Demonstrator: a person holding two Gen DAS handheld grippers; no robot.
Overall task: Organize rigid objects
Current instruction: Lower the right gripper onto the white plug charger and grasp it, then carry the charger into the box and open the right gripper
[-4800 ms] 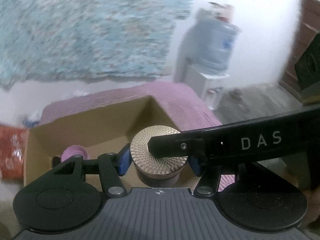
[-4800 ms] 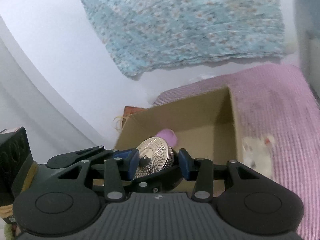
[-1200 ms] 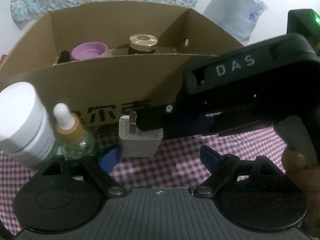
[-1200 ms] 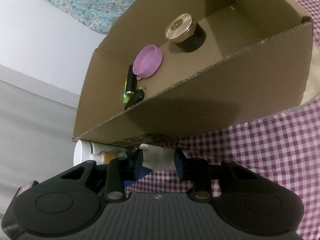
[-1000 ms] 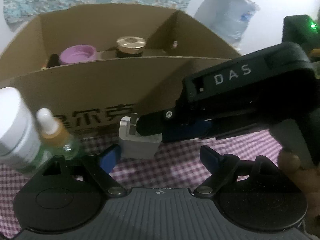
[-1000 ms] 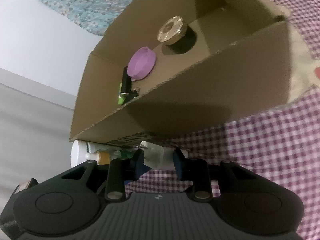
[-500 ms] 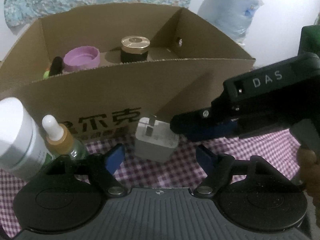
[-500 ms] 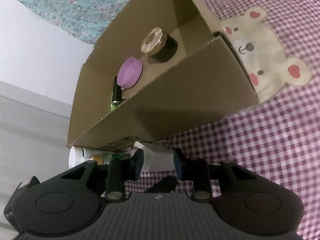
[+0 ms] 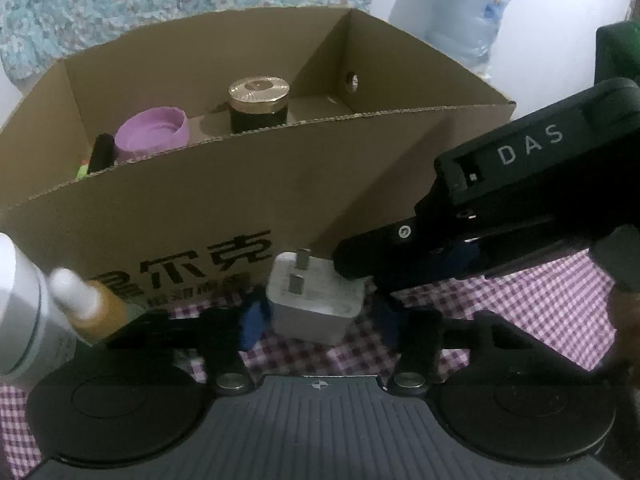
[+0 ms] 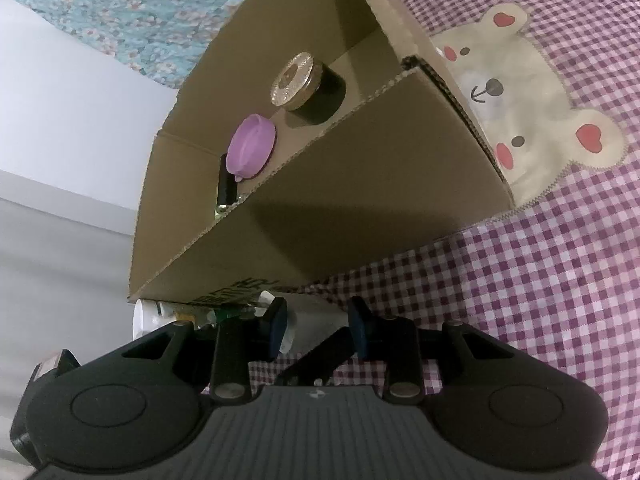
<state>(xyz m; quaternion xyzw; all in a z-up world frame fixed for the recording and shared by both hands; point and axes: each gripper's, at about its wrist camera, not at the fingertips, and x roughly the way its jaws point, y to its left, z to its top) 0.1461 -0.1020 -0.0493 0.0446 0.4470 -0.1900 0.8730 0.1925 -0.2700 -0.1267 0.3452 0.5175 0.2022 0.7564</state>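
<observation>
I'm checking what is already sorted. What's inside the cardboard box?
In the box: a gold-lidded dark jar, a purple lid and a black tube beside something green. The front wall hides the floor nearest the camera.

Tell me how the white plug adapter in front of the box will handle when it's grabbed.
The white plug adapter looks like a rigid plastic block, so it should not flex. Its flat sides suit the left gripper straddling it. Smooth casing may slip, and it probably won't roll.
</observation>
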